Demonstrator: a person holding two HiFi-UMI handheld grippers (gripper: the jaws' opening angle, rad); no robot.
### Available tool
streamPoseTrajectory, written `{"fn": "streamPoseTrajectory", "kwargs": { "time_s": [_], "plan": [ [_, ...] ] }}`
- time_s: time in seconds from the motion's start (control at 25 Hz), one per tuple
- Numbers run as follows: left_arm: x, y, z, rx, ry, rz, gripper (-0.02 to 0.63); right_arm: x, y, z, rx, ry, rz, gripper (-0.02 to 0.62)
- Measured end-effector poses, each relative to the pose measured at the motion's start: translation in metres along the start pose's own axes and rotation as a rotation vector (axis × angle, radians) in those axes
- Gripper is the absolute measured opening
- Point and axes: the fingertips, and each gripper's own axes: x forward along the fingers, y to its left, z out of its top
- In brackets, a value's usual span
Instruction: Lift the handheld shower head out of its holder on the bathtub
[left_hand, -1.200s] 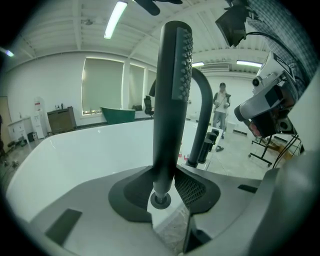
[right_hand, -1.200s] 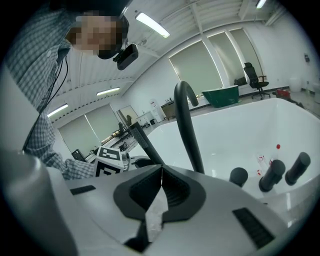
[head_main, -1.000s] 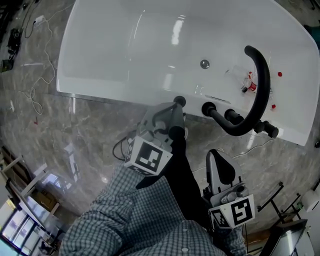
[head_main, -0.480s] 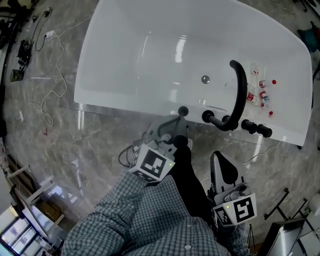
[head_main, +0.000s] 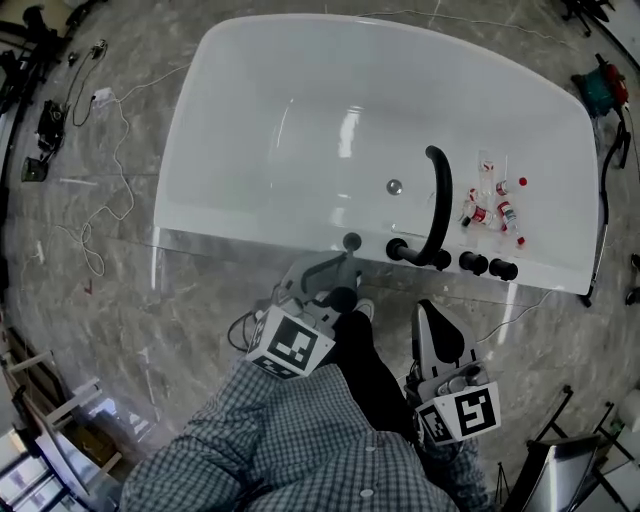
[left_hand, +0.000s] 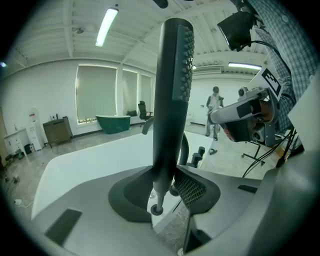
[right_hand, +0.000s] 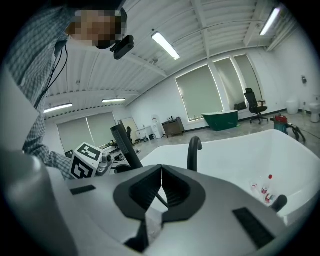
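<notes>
I have left gripper (left_hand: 162, 187) clamped on shower head (left_hand: 172, 85) | right gripper (right_hand: 161, 194) jaws pressed together | bathtub (head_main: 300, 110) ahead of both

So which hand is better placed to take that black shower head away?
Left. The left gripper is shut on the shower head, while the right gripper is shut on nothing, back from the bathtub.
</notes>
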Motion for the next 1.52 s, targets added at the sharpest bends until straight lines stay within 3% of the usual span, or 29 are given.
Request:
{"fn": "streamPoseTrajectory", "kwargs": {
  "time_s": [0.24,0.8,1.32,1.52],
  "plan": [
    [-0.022,0.003,0.03,-0.029,-0.025,0.031,0.117,-0.011,0.001,0.014,-0.026,-0.012,-0.012,0.015],
    [-0.072,-0.005,0.095,-0.015,-0.087,0.083,0.117,-0.034,0.007,0.067,-0.124,-0.095,-0.031,0.015],
    [-0.108,-0.015,0.131,-0.025,-0.141,0.112,0.117,-0.055,0.009,0.126,-0.228,-0.196,-0.06,0.015],
    [-0.125,-0.016,0.139,0.011,-0.147,0.133,0.118,-0.057,0.017,0.142,-0.263,-0.23,-0.072,0.015]
  ]
}}
